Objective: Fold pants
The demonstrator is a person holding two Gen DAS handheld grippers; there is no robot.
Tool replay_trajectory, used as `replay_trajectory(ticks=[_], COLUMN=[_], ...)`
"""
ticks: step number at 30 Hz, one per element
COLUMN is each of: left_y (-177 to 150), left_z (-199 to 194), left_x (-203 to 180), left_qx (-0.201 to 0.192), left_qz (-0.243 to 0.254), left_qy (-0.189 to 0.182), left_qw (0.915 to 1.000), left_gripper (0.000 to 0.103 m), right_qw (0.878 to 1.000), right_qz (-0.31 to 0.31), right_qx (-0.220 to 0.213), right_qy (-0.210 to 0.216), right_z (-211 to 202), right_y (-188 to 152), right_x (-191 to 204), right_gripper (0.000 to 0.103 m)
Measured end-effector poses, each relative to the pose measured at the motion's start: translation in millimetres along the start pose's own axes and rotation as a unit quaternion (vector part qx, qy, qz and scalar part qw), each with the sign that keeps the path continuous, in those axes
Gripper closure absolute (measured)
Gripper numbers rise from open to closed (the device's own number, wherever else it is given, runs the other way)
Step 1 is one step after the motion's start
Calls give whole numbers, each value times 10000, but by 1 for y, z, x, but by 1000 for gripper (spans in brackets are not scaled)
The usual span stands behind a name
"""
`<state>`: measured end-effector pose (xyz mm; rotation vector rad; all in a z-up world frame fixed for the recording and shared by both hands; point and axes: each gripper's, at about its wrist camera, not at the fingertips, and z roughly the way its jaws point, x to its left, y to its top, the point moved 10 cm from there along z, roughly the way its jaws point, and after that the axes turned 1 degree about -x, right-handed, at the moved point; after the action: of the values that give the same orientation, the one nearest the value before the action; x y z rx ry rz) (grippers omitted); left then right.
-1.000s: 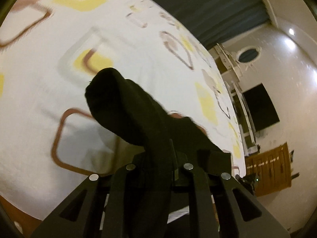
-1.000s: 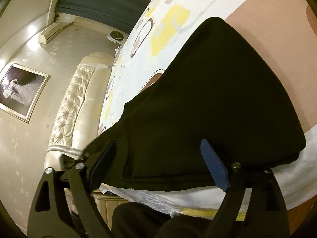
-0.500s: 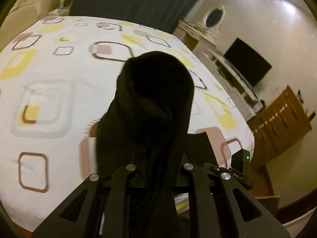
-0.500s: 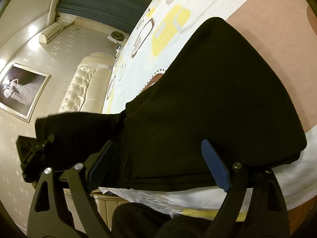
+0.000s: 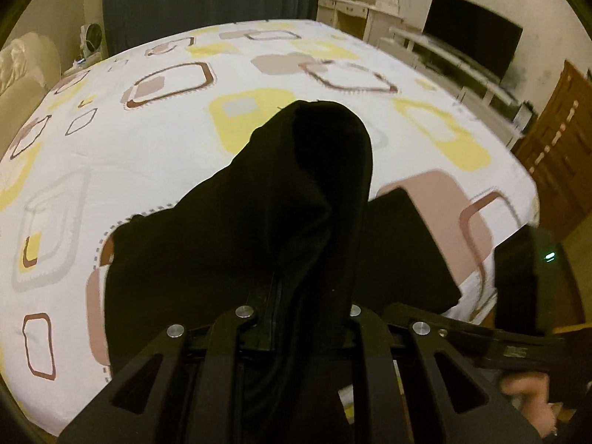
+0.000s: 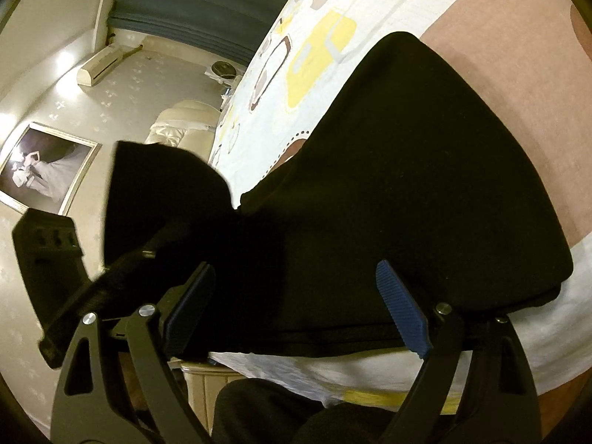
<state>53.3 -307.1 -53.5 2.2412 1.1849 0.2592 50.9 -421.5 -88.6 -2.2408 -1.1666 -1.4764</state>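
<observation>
Black pants (image 5: pixel 229 251) lie on a patterned bed sheet (image 5: pixel 111 140) near its front edge. My left gripper (image 5: pixel 299 318) is shut on a raised fold of the pants (image 5: pixel 318 162), which stands up in front of the camera above the flat part. In the right wrist view the pants (image 6: pixel 407 170) spread over the bed corner. My right gripper (image 6: pixel 296 296) is open, its blue pads (image 6: pixel 401 307) on either side of the near hem, holding nothing. The left gripper with its cloth shows at the left (image 6: pixel 122 259).
The bed (image 6: pixel 333 29) has white sheets with yellow and brown squares. A cream headboard (image 6: pixel 177 129) and a framed picture (image 6: pixel 40 170) are at the left. A TV (image 5: pixel 470 40) on a stand, a dresser and a wooden door (image 5: pixel 555 148) stand beyond the bed.
My left gripper has swung the held fold of the pants from the left over toward the flat part near the front edge. It now shows in the right wrist view. My right gripper has stayed open.
</observation>
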Motion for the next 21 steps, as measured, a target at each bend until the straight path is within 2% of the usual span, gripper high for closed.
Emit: replay_trajectory(ticks=[7,14,21], left_y=[-21,-29,-30], left_z=[33,41,41], left_x=[-8,-10,-17], left_qx=[212,215,183], left_qz=[204,166,214], left_qy=[325,388,375], left_qw=[9990,9989,9989], left_gripper=[89,87,72], right_qw=[9996,9974,9927], right_qz=[204,520,885], right_qx=[-54,-115,-204], right_qy=[205,480,794], right_z=[-3,-6,-10], right_y=[1,6,11], right_x=[-2,-6,-10], right_gripper=[14,14,14])
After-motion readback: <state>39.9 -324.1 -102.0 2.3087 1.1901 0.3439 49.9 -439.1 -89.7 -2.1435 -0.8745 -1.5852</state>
